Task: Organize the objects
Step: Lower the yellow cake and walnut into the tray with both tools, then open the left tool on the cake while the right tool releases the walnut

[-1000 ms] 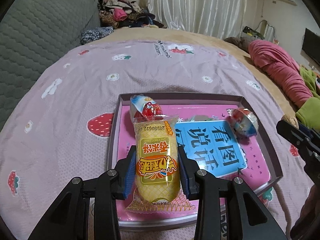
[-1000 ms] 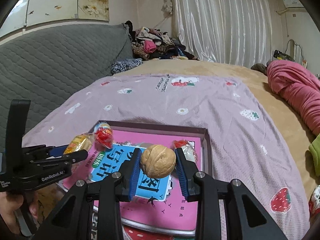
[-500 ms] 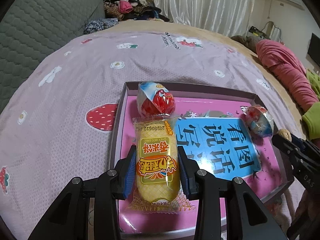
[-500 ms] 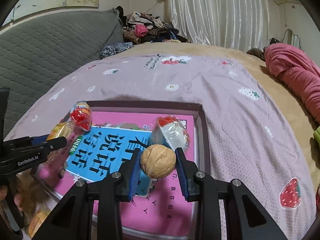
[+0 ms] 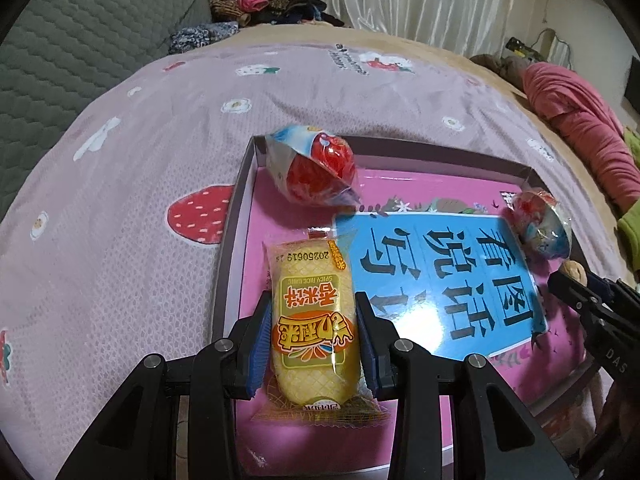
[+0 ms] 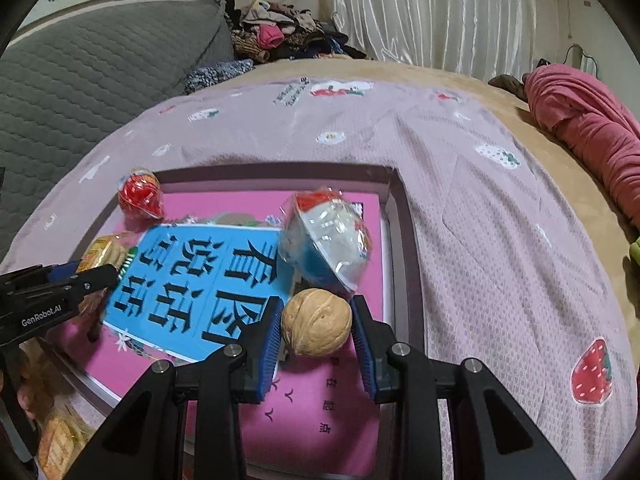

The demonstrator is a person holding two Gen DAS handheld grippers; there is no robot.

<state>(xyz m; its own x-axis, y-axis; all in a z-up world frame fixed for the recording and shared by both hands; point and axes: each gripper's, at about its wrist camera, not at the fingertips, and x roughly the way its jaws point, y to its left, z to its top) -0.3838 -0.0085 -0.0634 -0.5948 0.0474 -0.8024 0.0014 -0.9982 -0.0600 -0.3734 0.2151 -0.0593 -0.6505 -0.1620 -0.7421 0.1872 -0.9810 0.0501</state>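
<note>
Spread over the bed (image 5: 132, 184) is a mauve waffle-textured blanket (image 6: 500, 240) printed with strawberries and small flowers, and on it lies a shallow tray (image 5: 230, 240) with a dark rim and a glossy pink floor bearing a blue panel of large black characters. Clamped between the blue ribbed pads of the left gripper (image 5: 312, 340) is a yellow snack packet (image 5: 314, 320), a long crinkly plastic wrapper, held low over the tray's near left part. Just beyond those jaws a red wrapped ball (image 5: 316, 176) sits in the tray's far left corner. The right gripper (image 6: 316, 336) is closed on a round, wrinkled tan walnut (image 6: 317, 322), held above the pink floor near the tray's right wall. Directly past these jaws rests a blue-and-white wrapped ball (image 6: 328, 248) in clear crackly film. Farther off stand a grey quilted headboard (image 6: 100, 76), a heap of clothes (image 6: 276, 36), pale pleated curtains (image 6: 432, 12) and a crumpled pink cover (image 6: 592, 120).
</note>
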